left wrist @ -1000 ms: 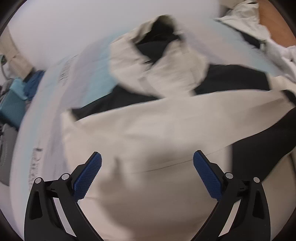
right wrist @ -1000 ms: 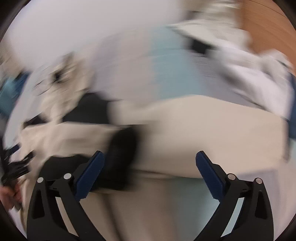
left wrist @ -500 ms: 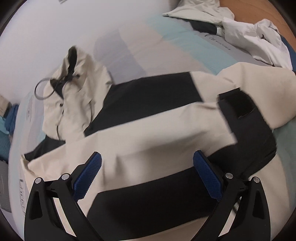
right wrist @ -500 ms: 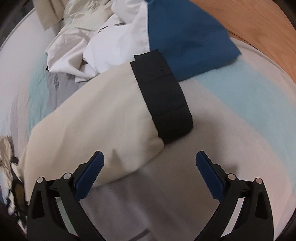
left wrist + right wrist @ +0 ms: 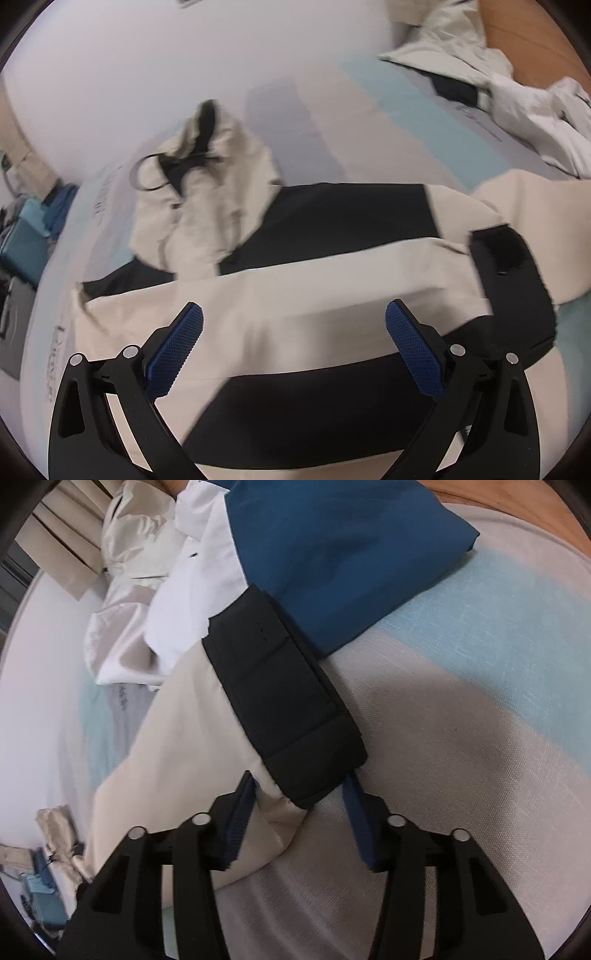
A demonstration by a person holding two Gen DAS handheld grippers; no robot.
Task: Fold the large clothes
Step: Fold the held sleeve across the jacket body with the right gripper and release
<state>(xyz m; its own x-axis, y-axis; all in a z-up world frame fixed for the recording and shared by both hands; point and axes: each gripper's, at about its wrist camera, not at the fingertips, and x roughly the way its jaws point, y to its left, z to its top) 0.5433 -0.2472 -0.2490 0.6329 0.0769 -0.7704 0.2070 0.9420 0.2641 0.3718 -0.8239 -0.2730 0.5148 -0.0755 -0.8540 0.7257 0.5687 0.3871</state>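
Jacket blurred in the left view; cuff tip hidden between closing jaws.
The cream-and-black jacket (image 5: pixel 295 306) lay across the mattress (image 5: pixel 461 701); left gripper (image 5: pixel 293 339) gaped empty above it, right gripper (image 5: pixel 299 805) was closing around the black cuff (image 5: pixel 284 701).

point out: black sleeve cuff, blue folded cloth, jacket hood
Black padded sleeve cuff (image 5: pixel 284 698), right wrist view, on the cuff's flat middle panel.
Blue folded cloth (image 5: pixel 343 550), right wrist view, on its broad upper face.
Cream jacket hood with black drawcord (image 5: pixel 207 192), left wrist view, on the crumpled cream fabric.
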